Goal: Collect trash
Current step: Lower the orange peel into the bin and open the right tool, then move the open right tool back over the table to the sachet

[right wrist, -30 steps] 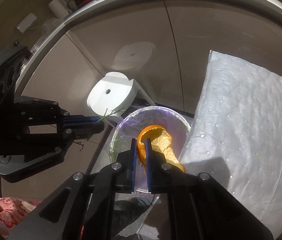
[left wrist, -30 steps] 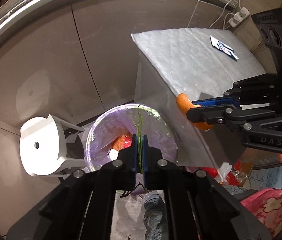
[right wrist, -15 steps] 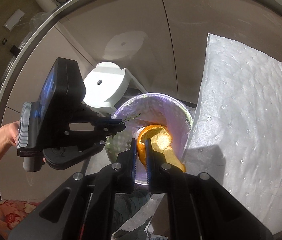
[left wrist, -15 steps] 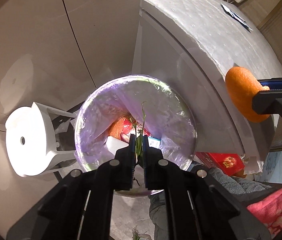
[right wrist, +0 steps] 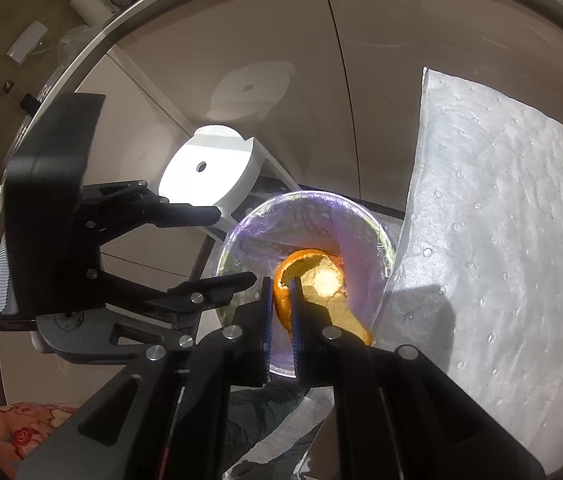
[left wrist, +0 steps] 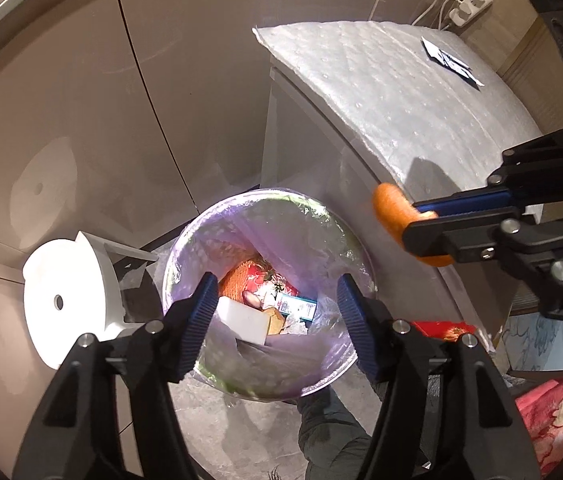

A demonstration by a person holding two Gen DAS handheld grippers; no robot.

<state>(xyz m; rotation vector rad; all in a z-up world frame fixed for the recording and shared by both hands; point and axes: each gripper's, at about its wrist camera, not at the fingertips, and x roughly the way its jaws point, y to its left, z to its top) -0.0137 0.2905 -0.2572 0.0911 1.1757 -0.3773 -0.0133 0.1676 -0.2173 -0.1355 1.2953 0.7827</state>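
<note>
Left hand-held gripper (left wrist: 273,312) hangs over the lined trash bin (left wrist: 345,224), jaws opening, nothing between them — drop step. Right hand-held gripper (right wrist: 283,312) pinches an orange peel (right wrist: 313,280); next, carry it above the bin and release.

Warm, dim room light — bright glare on the white stool (left wrist: 66,304) and padded surface (left wrist: 393,92); strong fisheye bending, dark vignetted corners, slight blur.

The right gripper (right wrist: 282,312) pinched an orange peel (right wrist: 313,284) between its fingers, above the purple-lined trash bin (right wrist: 377,240). Left of the fingers, the left gripper (right wrist: 233,246) was opening with nothing between its jaws, over the bin's rim.
</note>
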